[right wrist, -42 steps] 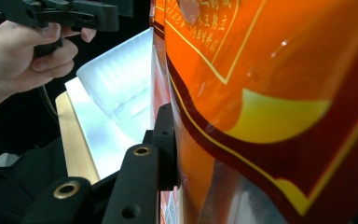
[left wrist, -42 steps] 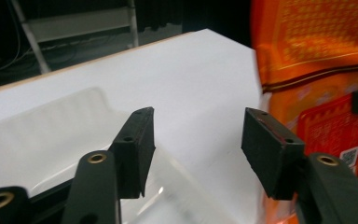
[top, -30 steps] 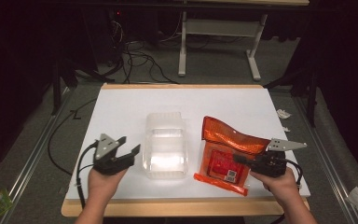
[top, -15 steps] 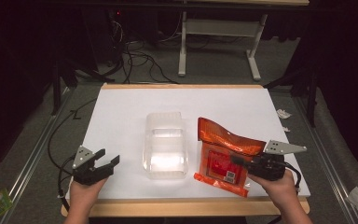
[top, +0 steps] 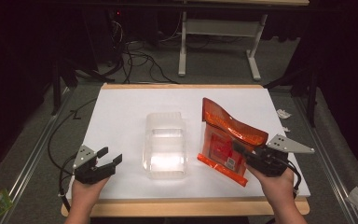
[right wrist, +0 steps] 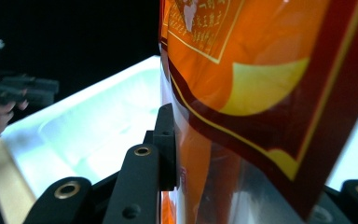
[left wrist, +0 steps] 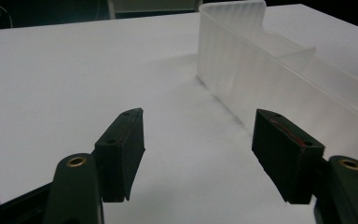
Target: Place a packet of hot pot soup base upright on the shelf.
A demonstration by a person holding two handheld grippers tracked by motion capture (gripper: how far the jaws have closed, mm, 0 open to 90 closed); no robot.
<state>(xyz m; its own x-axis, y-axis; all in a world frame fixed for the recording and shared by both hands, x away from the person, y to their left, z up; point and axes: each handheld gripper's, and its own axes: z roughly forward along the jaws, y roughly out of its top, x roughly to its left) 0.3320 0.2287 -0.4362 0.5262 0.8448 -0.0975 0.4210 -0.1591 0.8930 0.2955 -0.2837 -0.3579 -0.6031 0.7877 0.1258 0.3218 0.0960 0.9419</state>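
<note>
right claw [top: 251,157] clenched on an orange pouch [top: 226,135], lifted at the tabletop's [top: 121,112] right; left claw [top: 103,161] released beside the empty clear tray [top: 165,140]. judged early: pouch gripped, not yet in tray.

high view overhead, gripper views close, sharing tray [top: 165,144]

Lab: dark room, floor cables [top: 135,58], white table [top: 121,116].
</note>
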